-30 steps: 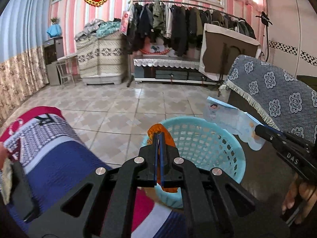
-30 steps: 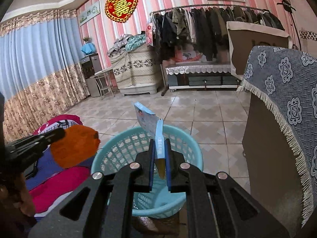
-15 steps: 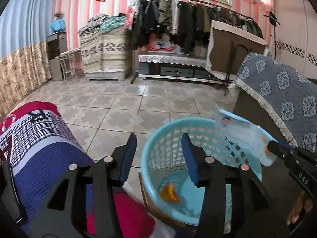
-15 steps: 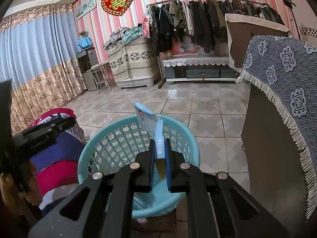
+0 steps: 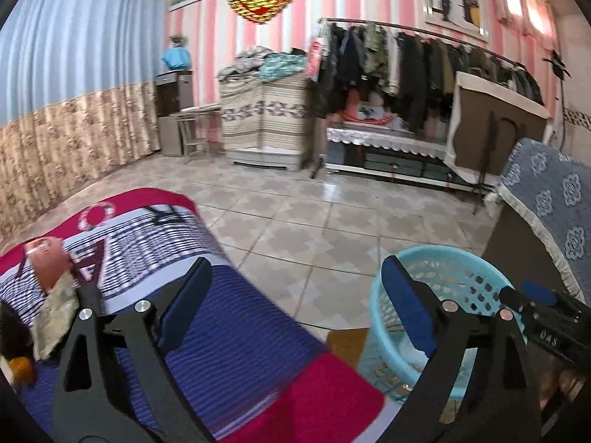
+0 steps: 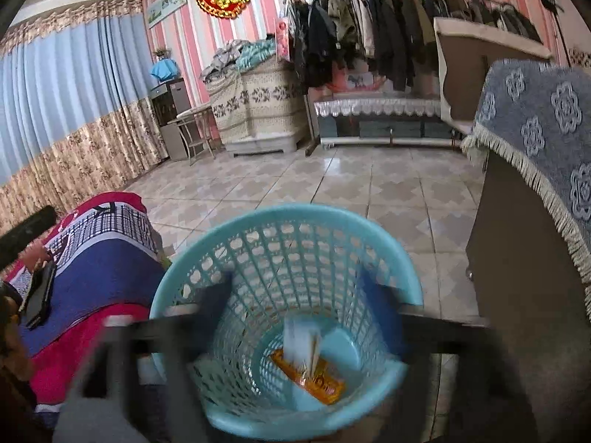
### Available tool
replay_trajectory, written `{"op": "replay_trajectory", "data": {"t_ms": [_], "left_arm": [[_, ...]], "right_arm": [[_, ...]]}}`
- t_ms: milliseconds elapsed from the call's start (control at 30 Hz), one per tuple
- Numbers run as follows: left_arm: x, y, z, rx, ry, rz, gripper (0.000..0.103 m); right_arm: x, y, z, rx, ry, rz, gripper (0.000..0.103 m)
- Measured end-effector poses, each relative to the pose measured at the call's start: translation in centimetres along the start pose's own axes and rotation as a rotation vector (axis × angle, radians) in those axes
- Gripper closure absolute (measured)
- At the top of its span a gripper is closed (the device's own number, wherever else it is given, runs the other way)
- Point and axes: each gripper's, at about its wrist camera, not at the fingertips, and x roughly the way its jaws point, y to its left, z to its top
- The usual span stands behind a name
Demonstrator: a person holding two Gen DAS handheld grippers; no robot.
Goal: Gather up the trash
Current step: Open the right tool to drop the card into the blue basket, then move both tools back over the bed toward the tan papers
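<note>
Both tools are spread apart and empty. Directly below the right tool (image 6: 295,299), the blue basket (image 6: 402,288) holds an orange wrapper (image 6: 325,384) and a pale packet (image 6: 301,343). The left tool (image 5: 295,302) faces the bed (image 5: 236,336); next seems to be finding more trash there.

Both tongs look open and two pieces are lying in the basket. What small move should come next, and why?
Probably swing the left tongs toward the crumpled paper at the bed's left edge. Both the left and the right tongs are open and empty, and the orange wrapper and pale packet already lie inside the blue basket, so more trash is likely the target.
</note>
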Motion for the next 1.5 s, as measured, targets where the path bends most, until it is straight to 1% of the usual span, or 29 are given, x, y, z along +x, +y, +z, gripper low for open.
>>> {"op": "replay_trajectory", "data": {"t_ms": [67,133,200,267,433,600,733,833,1067,1200,1500], "left_arm": [[-0.8,1.3,0.1,-0.02,-0.007,0.027,0.012],[-1.9,2.7,0.1,-0.037,-0.018,0.057,0.011],[-3.5,4.2,0.1,-0.055,-0.042,0.089,0.008],[-5.1,5.6,0.1,-0.063,-0.063,0.126,0.007],[-8.9,8.6,0.2,-0.081,-0.095,0.197,0.006],[-12.3,11.0,0.1,-0.113,-0.116,0.25,0.006],[-14.8,12.2,-0.4,-0.102,-0.138,0.299,0.006],[-17.0,13.3,-0.8,-0.096,-0.15,0.339,0.006],[-20.9,16.8,-2.2,-0.141,-0.153,0.407,0.006],[-22.9,18.4,-3.0,-0.153,-0.154,0.439,0.006],[-26.5,21.5,-5.4,-0.181,-0.135,0.501,0.006]], "right_arm": [[0.0,0.7,0.0,-0.026,0.004,-0.007,0.026],[-0.5,1.2,0.0,-0.037,0.001,-0.001,0.023],[-1.6,1.8,0.1,-0.047,-0.029,-0.005,0.012],[-2.3,2.4,0.2,-0.054,-0.049,-0.006,0.01],[-4.3,4.5,0.9,-0.071,-0.081,0.03,0.009],[-6.4,7.6,1.0,-0.107,-0.118,0.093,0.009],[-7.6,9.9,1.1,-0.158,-0.149,0.121,0.009],[-8.3,11.3,1.0,-0.17,-0.158,0.148,0.009],[-10.5,14.3,1.0,-0.188,-0.19,0.226,0.009],[-11.4,15.9,0.3,-0.208,-0.204,0.257,0.009],[-13.0,19.3,-1.2,-0.232,-0.192,0.337,0.009]]}}
